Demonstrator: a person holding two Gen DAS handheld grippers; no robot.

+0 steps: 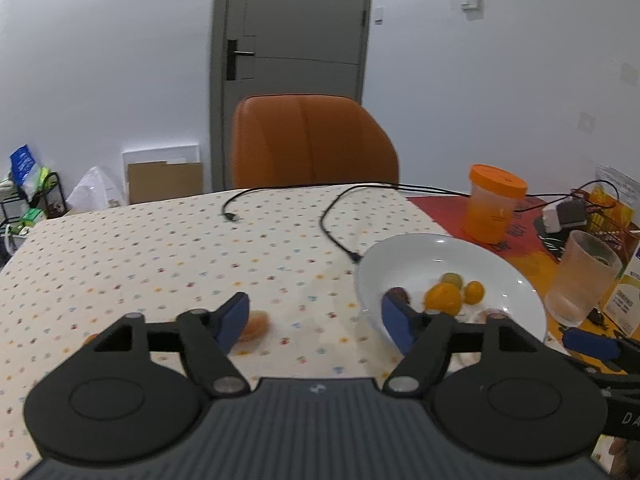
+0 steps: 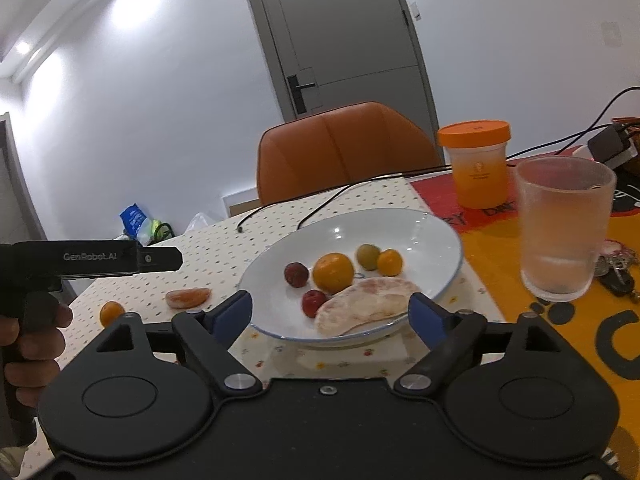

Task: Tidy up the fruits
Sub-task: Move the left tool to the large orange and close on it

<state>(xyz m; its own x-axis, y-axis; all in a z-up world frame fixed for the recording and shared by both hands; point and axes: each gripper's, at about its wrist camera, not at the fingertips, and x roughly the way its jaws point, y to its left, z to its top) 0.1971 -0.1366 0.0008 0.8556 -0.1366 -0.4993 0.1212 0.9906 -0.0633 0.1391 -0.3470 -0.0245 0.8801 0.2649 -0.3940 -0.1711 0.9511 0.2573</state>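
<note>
A white plate (image 2: pixel 432 236) (image 1: pixel 404 256) holds an orange (image 2: pixel 333 273) (image 1: pixel 443 298), a small orange fruit (image 2: pixel 389 261) (image 1: pixel 473 292), a green fruit (image 2: pixel 368 256) (image 1: pixel 452 279), two dark red fruits (image 2: pixel 296 274) and a pale peeled citrus piece (image 2: pixel 366 306). On the dotted cloth left of the plate lie a peeled segment (image 2: pixel 188 298) (image 1: pixel 256 326) and a small orange fruit (image 2: pixel 111 313). My left gripper (image 1: pixel 314 322) is open, its left pad beside the segment. My right gripper (image 2: pixel 331 316) is open at the plate's near rim.
An orange-lidded jar (image 2: pixel 476 164) (image 1: pixel 494 208) and a frosted glass (image 2: pixel 562 232) (image 1: pixel 582 276) stand right of the plate, with keys (image 2: pixel 616 268) beyond. Black cables (image 1: pixel 336 224) trail across the cloth. An orange chair (image 1: pixel 314 142) stands at the far edge. A hand (image 2: pixel 32 344) holds the left gripper.
</note>
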